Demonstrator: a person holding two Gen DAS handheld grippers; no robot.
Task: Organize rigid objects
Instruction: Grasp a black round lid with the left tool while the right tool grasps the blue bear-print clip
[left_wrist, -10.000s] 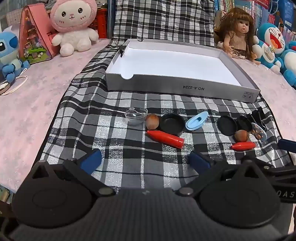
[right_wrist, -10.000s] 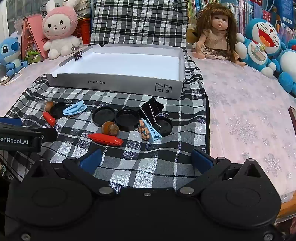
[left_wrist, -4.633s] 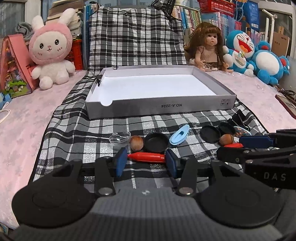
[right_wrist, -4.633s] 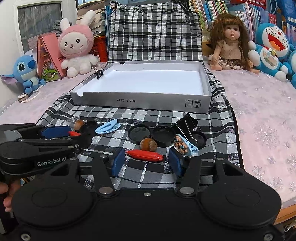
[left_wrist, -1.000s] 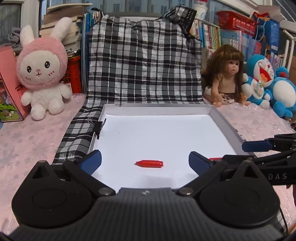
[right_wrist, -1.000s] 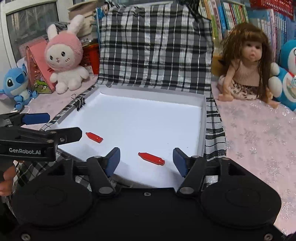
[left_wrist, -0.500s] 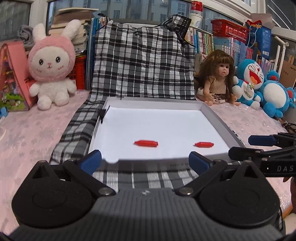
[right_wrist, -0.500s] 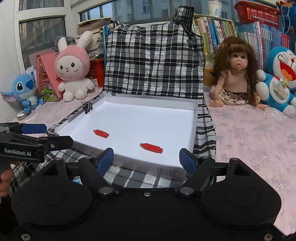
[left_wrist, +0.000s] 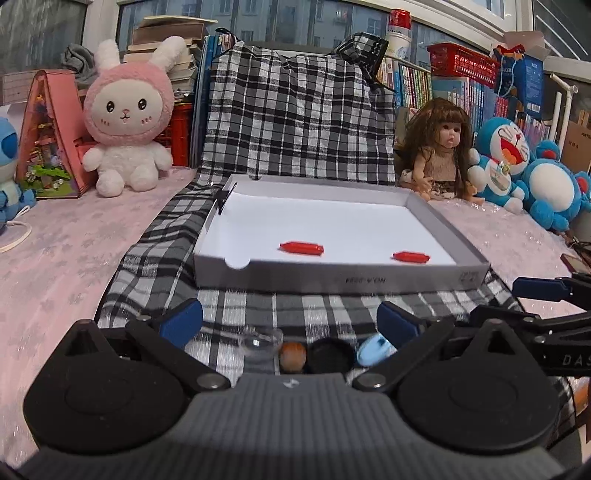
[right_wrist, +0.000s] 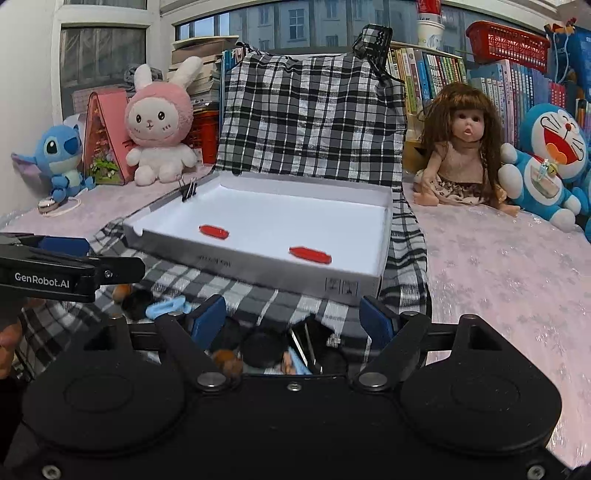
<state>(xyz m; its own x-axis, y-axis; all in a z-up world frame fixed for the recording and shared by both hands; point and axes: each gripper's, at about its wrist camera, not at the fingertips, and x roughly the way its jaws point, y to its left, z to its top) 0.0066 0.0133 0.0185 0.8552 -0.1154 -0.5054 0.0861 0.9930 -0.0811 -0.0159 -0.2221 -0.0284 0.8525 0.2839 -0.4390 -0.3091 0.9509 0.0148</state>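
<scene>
White card forms the shallow box (left_wrist: 334, 280) that lies on the plaid cloth (left_wrist: 159, 258), with a black binder clip (left_wrist: 222, 198) nipped onto its left wall near the far corner. Two red sticks lie flat on its floor, both toward the near wall: the left red stick (left_wrist: 301, 247) sits about midway along that wall, and the right red stick (left_wrist: 410, 256) rests close to the near right corner, well apart from the first.

Between the box's near wall and the cameras, small things stay in a row on the cloth: a clear little dish (left_wrist: 260, 343), a brown nut (left_wrist: 292, 355) touching a black round lid (left_wrist: 330, 356), then a light blue clip (left_wrist: 375, 350). In the right wrist view more black lids (right_wrist: 264, 347) and another nut (right_wrist: 226, 360) crowd under the tool, partly hidden.

Left gripper (left_wrist: 290, 323) hovers over this row with its blue pads spread wide and nothing between them. Right gripper (right_wrist: 293, 319) also stands with its jaws parted and empty, above the near right part of the cloth. A pink-hooded rabbit (left_wrist: 127, 118), a doll (left_wrist: 441, 151) and blue plush toys (left_wrist: 524, 173) sit along the far edge of the pink-covered tabletop (left_wrist: 55, 266).
</scene>
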